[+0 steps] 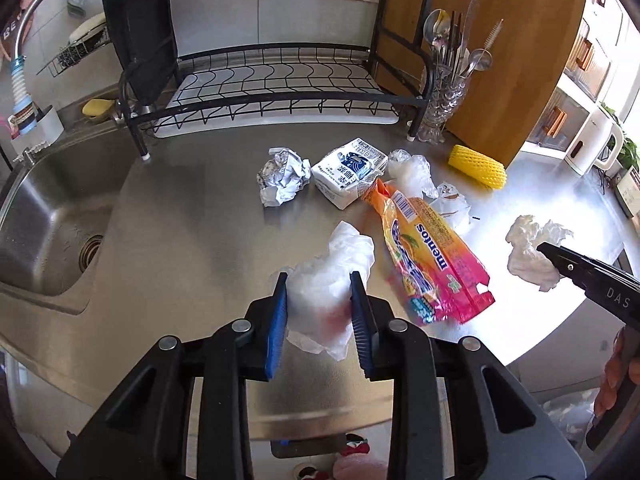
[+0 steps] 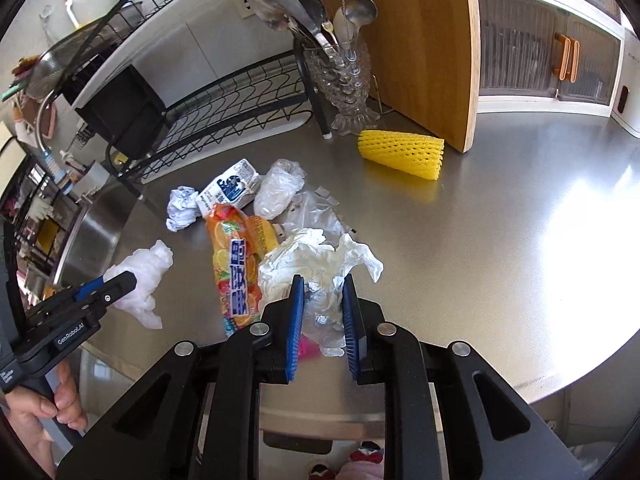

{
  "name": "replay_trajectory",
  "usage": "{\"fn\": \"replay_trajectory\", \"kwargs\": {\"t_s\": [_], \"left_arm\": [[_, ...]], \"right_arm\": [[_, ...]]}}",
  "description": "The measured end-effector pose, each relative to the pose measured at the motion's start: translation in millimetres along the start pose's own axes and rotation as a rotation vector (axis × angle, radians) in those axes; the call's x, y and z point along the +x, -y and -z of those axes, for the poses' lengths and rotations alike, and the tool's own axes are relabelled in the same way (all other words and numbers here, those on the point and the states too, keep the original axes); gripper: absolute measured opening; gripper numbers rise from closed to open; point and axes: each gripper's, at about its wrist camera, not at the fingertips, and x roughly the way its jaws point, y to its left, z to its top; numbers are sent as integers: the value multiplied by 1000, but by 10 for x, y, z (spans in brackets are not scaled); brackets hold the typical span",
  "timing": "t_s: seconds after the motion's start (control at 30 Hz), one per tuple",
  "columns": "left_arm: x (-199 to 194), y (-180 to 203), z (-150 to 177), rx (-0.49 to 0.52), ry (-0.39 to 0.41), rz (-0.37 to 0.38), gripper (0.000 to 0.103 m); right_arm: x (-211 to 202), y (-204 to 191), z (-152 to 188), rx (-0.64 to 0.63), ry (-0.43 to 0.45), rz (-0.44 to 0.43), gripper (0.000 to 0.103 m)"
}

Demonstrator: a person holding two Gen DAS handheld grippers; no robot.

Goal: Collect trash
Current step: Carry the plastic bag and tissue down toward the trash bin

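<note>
Two hand-held grippers work a steel counter strewn with trash. The left gripper has its blue pads pressed narrow on a white tissue near the counter's front edge, the wad bulging above and below the pads. The right gripper is clamped closer still on a crumpled white wrapper, also near the front edge, to the right of the tissue. No earlier picture shows how either grip began.

Between the two wads lies an orange-and-pink candy bag, its length running from the counter's middle toward the front edge. Behind it, around the middle of the counter, sit a blue-and-white carton, a paper ball just left of it, and a clear bag just right of it, touching the carton. More clear film lies beside the candy bag's far end. A yellow foam net rests toward the back right, against a wooden board.

A dish rack stands along the back edge, a glass cutlery holder at its right end. The sink takes up the counter's left end. A kettle stands at the far right
</note>
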Motion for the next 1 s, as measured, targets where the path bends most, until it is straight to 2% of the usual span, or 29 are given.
{"fn": "replay_trajectory", "kwargs": {"t_s": [0.27, 0.5, 0.77, 1.0], "left_arm": [[-539, -287, 604, -5, 9, -9, 28], [-750, -541, 1205, -33, -26, -23, 28], [-510, -707, 1860, -73, -118, -25, 28], [97, -762, 2376, -98, -233, -13, 28]], "right_arm": [[-324, -538, 605, -33, -3, -13, 20], [-361, -915, 1195, -63, -58, -25, 20], [1, -1023, 1783, -89, -164, -33, 20], [630, -937, 2238, -84, -299, -18, 20]]}}
